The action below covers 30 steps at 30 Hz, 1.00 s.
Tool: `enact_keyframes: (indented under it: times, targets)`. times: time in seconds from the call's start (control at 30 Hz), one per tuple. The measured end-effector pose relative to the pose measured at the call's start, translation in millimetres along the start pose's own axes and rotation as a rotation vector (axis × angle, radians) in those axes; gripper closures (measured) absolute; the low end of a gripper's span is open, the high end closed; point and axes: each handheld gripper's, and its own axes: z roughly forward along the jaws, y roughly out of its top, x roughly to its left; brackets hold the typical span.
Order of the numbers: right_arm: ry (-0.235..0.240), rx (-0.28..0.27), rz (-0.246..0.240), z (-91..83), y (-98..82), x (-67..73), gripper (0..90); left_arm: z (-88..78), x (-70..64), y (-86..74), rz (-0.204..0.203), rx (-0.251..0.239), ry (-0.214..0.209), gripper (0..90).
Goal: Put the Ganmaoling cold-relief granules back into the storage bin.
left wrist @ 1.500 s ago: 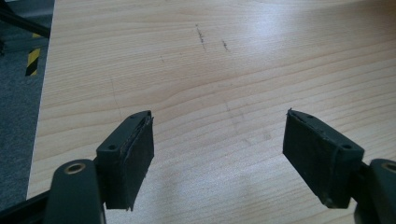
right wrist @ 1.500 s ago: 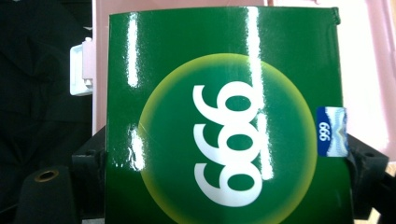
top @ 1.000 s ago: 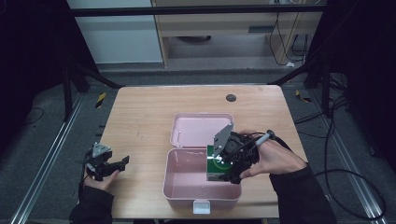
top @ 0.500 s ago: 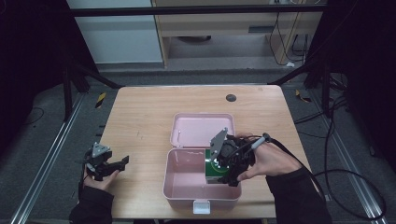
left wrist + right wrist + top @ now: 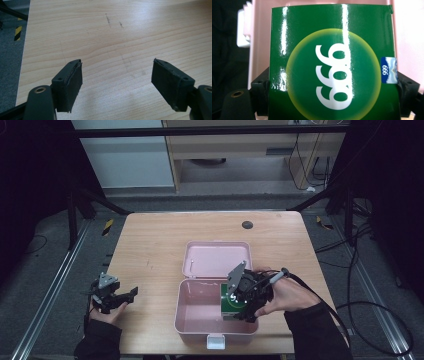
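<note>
A pink box (image 5: 192, 320) stands open near the table's front edge, its lid (image 5: 216, 260) lying flat behind it. My right gripper (image 5: 239, 306) is shut on a green carton (image 5: 229, 303) marked 999 and holds it inside the box at its right side. In the right gripper view the green carton (image 5: 334, 65) sits between both jaws, with the pink box wall (image 5: 260, 37) behind it. My left gripper (image 5: 116, 298) rests open at the table's front left, far from the box. In the left gripper view my left gripper (image 5: 117, 82) stands open over bare wood.
A small dark round spot (image 5: 247, 224) lies on the wooden table (image 5: 150, 245) at the back right. The pink box has a white latch (image 5: 216, 340) on its front. Black frame posts and cables stand around the table, with a cabinet beyond.
My right gripper has carried the green carton lower into the pink box. The left gripper has stayed in place.
</note>
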Motion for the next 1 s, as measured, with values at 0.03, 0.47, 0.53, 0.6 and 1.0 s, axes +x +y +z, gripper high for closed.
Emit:
enact_keyframes:
  times: [0.03, 0.47, 0.53, 0.6, 1.0]
  targets:
    - [-0.002, 0.014, -0.009, 1.6, -0.4, 0.2, 15.8, 0.0, -0.1, 0.0, 0.0, 0.0, 0.0, 24.1]
    - [0.005, 0.019, -0.028, 12.5, 0.9, 0.8, 15.9, -0.5, -0.3, 0.3, -0.005, -0.009, -0.001, 24.1]
    - [0.011, 0.0, -0.015, 13.7, -1.6, 0.5, 15.9, -0.6, -0.1, 0.3, -0.005, -0.008, -0.001, 24.1]
    - [0.018, -0.007, -0.001, 14.6, -3.6, -0.1, 15.9, -0.5, 0.0, 0.3, -0.005, -0.008, 0.0, 24.1]
    - [0.027, 0.012, 0.006, 29.9, -13.0, 1.8, 15.7, -0.3, -0.2, 0.2, -0.005, -0.008, 0.0, 24.1]
